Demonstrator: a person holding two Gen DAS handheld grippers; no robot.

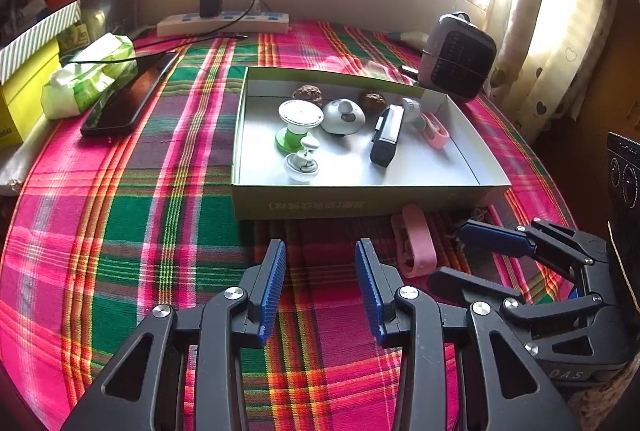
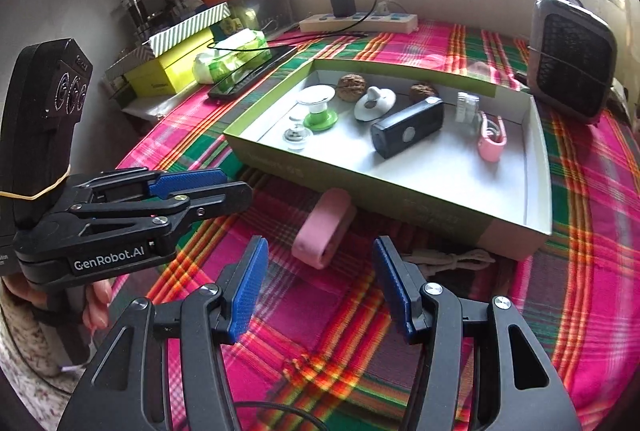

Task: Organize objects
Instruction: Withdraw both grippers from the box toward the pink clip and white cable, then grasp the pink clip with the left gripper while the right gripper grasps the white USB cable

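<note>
Both tongs, left (image 1: 320, 255) and right (image 2: 320, 255), spread empty near pink clip (image 2: 322, 227).

Hidden and unclear parts of a cluttered tabletop scene around a shallow green box (image 1: 360, 205).

We cannot read the blurred print on the box's near wall. Behind the box, window glare washes out the panes, and the curtain (image 1: 560, 31) runs past the picture's edge. Left of the box, the yellow carton (image 1: 24, 95) is cut off in the left wrist view. Near the box's front, part of the pink band (image 1: 416, 247) is covered by the right gripper (image 1: 460, 255). The person's fingers (image 2: 98, 301) show only partly behind the left gripper (image 2: 224, 191).
</note>
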